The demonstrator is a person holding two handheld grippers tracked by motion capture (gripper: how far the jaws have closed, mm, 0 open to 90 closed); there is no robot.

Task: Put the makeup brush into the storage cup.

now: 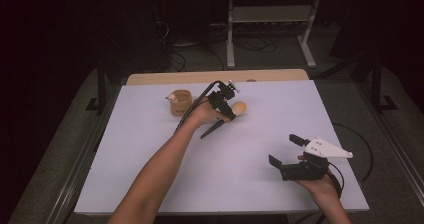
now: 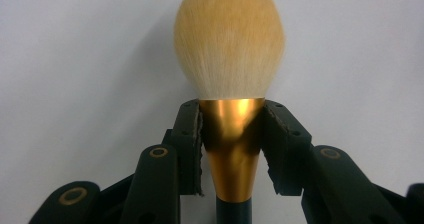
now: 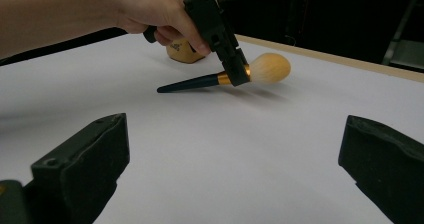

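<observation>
Your white table [image 1: 150,149] sits lit in a dark room, a tan wooden strip [image 1: 200,77] along its far edge. Beyond the table you've got a grey metal stand [image 1: 270,19] on grey carpet [image 1: 270,54], with black cables [image 1: 195,51] left of that stand.

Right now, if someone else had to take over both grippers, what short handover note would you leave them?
Left gripper: shut on the gold ferrule of the dark-handled makeup brush with the fluffy tan head, which looks lifted just off the white table, roughly level.
Right gripper: open, holding nothing, low over the table's near right side.
Small round wooden holder: upright at the far left, beyond the left hand.
Done: brush gripped.
Left: probably carrying it to the holder and releasing; that is a guess.
</observation>
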